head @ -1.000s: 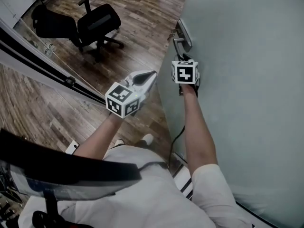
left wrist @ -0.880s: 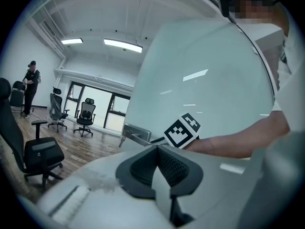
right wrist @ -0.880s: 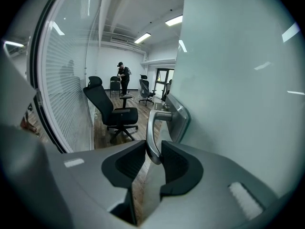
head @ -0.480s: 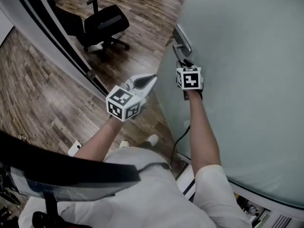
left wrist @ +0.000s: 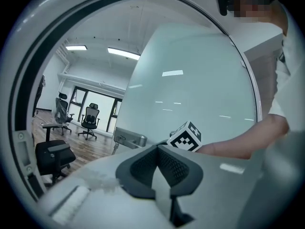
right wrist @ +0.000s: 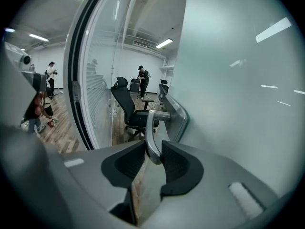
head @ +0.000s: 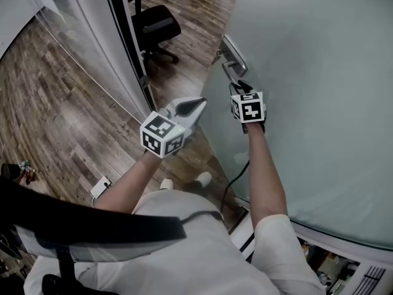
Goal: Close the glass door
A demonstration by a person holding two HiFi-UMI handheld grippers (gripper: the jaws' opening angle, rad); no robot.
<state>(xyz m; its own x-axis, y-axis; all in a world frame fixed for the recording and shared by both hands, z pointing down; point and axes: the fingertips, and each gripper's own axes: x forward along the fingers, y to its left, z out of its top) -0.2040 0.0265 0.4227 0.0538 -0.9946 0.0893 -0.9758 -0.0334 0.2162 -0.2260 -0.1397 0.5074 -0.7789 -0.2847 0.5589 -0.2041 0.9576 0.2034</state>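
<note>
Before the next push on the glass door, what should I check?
1. Right gripper closed on the door handle: ok.
2. Left gripper empty and shut: ok.
3. Left gripper off the glass door: ok.
4. Door shut against the frame: not ok, there is an open gap.
5. Office chair outside the door's swing: cannot tell.

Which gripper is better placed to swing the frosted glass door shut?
Right: the right gripper is clamped on the silver metal lever handle of the frosted glass door; the left gripper is shut, empty, apart from it.
</note>
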